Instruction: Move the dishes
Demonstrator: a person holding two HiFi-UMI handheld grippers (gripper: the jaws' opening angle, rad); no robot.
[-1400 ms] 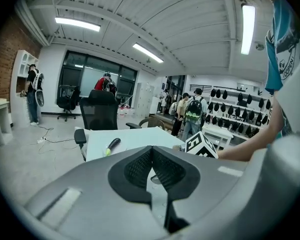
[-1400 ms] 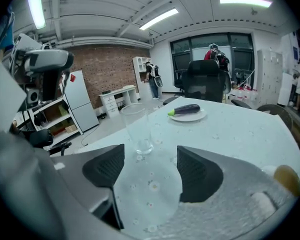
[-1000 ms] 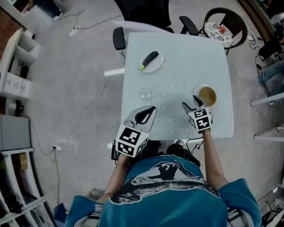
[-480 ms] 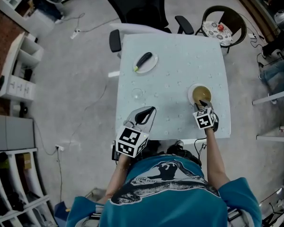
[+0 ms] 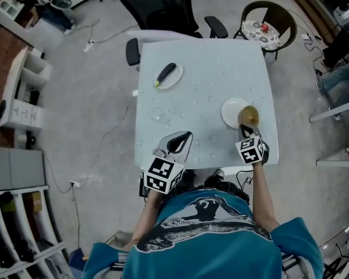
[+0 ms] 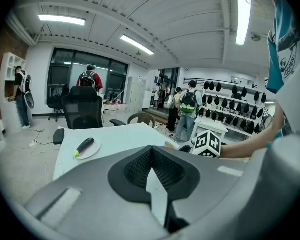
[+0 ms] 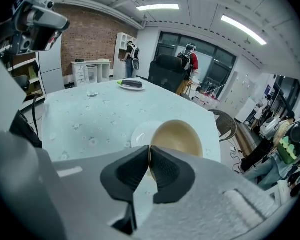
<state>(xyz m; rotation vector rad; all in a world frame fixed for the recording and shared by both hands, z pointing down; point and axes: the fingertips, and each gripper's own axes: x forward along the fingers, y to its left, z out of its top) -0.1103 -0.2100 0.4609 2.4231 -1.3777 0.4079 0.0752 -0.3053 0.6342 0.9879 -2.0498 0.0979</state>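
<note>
Just closed with right gripper (image 5: 245, 131) on near rim of brown bowl (image 5: 249, 116), partly over white plate (image 5: 228, 113), right side of table (image 5: 203, 68). Seems stiff, light, glossy, breakable; best pinched deep on rim. Holding nothing in left gripper (image 5: 180, 141), pressed together.

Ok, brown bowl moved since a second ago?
Yes. The brown bowl shifted right, off centre of the white plate; the right gripper just closed on its rim.
</note>
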